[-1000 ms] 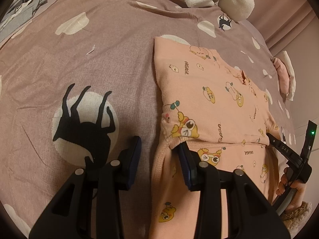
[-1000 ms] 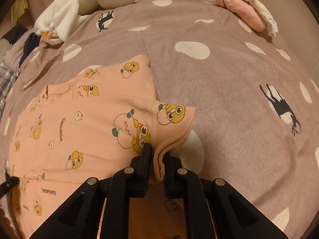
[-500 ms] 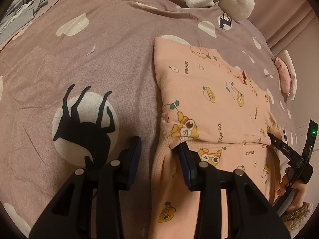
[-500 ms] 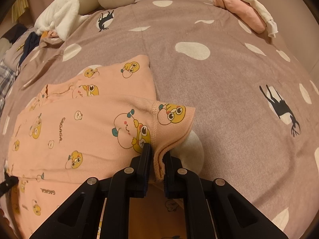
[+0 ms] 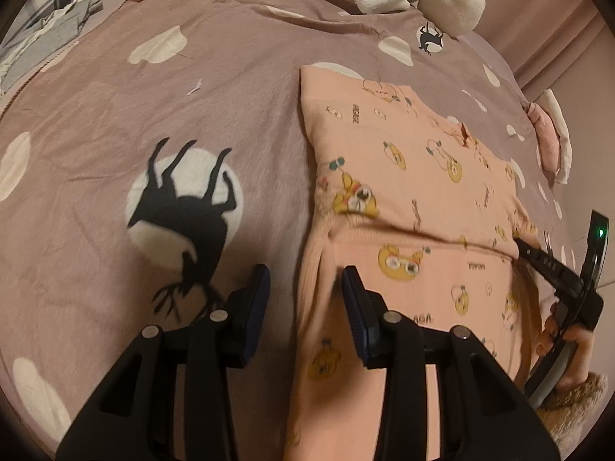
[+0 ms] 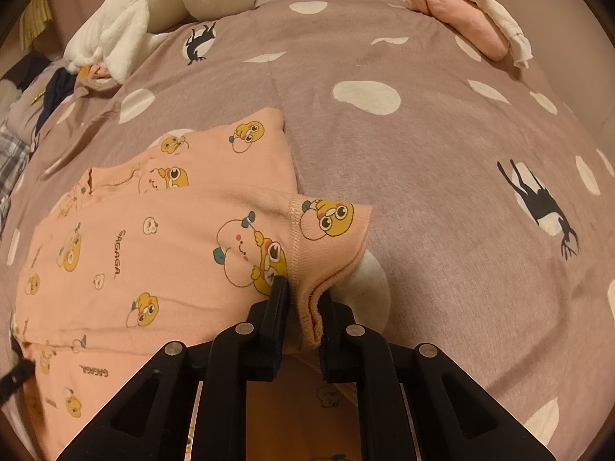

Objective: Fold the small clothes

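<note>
L tool (image 5: 303, 299) open, straddling pink garment (image 5: 415, 192) edge on bedspread (image 5: 115, 115).

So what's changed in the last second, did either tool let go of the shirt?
The right tool is opening: its jaws have parted, loosening the grip on the shirt cuff, which is still between them. The left tool has lifted slightly; its jaws stay open, with the shirt's edge between them, ungripped. The shirt lies as before on the bedspread.

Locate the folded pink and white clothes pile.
The folded pink and white pile sits at the bedspread's far right edge in the right wrist view, beyond the peach garment.
</note>
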A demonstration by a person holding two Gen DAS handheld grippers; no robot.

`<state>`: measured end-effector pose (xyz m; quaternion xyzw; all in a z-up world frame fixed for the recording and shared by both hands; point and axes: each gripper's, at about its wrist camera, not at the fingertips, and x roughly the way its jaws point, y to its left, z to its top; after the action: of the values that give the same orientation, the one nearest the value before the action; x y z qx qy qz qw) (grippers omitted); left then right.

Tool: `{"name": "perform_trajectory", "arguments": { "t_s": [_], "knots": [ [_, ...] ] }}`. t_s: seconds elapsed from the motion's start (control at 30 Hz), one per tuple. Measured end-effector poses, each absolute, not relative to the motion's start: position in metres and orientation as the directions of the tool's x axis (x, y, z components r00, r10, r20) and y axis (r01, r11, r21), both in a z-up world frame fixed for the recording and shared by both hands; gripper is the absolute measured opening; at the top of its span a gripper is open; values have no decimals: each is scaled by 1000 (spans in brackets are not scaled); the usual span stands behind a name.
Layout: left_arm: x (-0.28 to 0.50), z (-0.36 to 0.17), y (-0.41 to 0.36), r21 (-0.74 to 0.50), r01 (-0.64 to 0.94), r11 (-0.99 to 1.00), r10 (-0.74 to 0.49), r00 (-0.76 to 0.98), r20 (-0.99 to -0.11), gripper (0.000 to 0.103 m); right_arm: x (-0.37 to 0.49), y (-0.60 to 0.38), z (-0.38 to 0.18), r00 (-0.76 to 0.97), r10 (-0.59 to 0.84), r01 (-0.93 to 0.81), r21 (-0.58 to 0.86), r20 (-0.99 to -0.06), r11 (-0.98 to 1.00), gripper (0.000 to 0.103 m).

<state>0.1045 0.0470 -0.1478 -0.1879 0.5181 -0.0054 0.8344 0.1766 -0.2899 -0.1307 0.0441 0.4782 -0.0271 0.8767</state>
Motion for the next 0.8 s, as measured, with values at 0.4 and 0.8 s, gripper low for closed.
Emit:
{"name": "perform_trajectory", "arguments": {
  "t_s": [0.4,0.8],
  "knots": [
    [51,-107,42,-320,-110,941,-217,531,-819,88,147,-297,-103,580,-58,102,2,-812,995,59],
    [10,-116,21,-381,-17,924,-337,431,-837,92,68,-310,-47,678,49,17,83,-734,996,89]
  ]
}}
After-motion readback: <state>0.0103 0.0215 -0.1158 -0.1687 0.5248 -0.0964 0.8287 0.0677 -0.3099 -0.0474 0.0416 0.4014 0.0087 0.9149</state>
